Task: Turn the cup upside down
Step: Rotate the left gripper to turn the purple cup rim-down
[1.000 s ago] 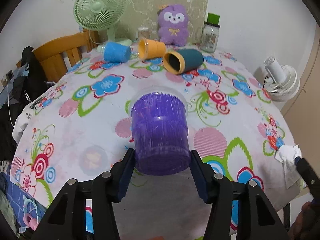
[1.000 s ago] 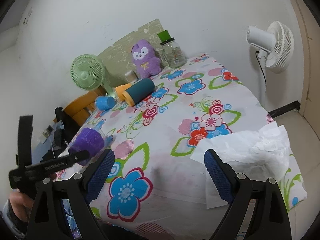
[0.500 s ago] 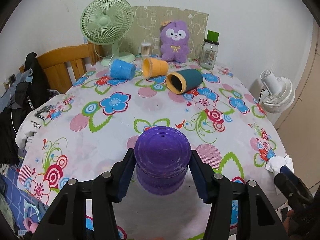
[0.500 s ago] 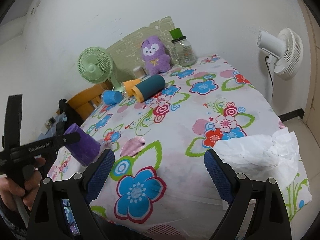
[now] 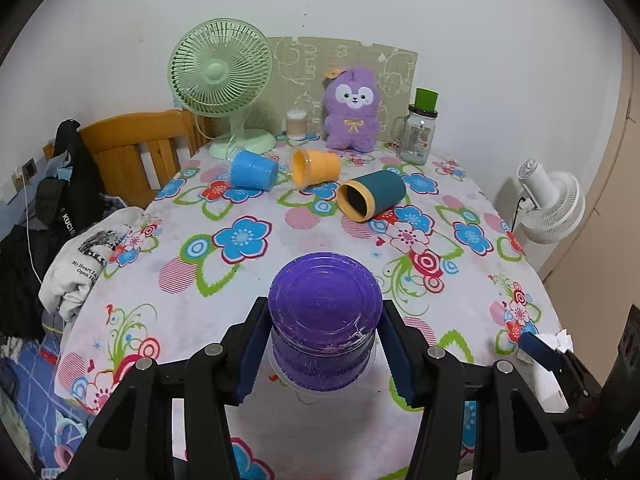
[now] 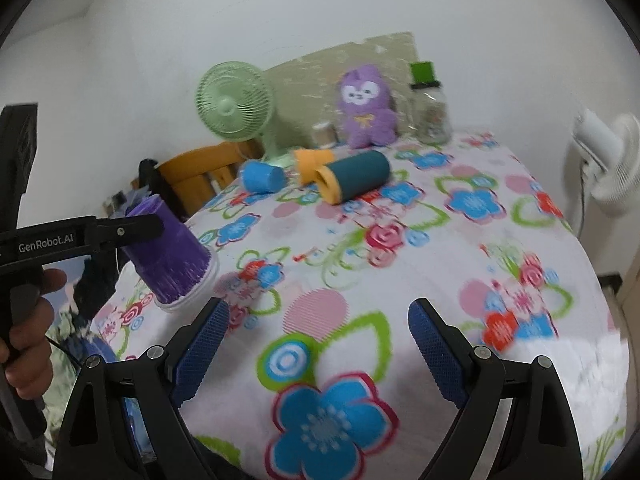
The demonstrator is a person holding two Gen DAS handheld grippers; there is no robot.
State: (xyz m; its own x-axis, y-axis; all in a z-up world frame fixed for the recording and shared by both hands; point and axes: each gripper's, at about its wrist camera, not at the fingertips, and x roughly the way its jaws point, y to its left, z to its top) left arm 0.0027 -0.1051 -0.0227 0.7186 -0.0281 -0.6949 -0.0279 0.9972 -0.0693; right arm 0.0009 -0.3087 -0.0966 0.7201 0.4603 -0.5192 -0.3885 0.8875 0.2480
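Observation:
My left gripper [image 5: 323, 316] is shut on the purple cup [image 5: 324, 308], whose flat base faces up toward the camera and whose rim points down at the table. In the right wrist view the purple cup [image 6: 168, 256] hangs tilted, rim down, near the table's left edge, with the left gripper's fingers [image 6: 120, 232] around it. My right gripper [image 6: 318, 336] is open and empty above the floral tablecloth [image 6: 360, 280]. A blue cup [image 5: 253, 169], an orange cup [image 5: 316, 167] and a teal cup [image 5: 372, 196] lie on their sides at the far end.
A green fan [image 5: 222, 76], a purple plush toy [image 5: 352, 112], a glass jar with a green lid [image 5: 420, 128] and a small cotton-swab jar [image 5: 297, 124] stand at the back. A wooden chair [image 5: 132, 152] with clothes is at left. A white floor fan [image 5: 548, 200] stands at right.
My left gripper has turned the purple cup over, from lying with its rim away to base up and rim down, and lowered it toward the table. My right gripper has swung left.

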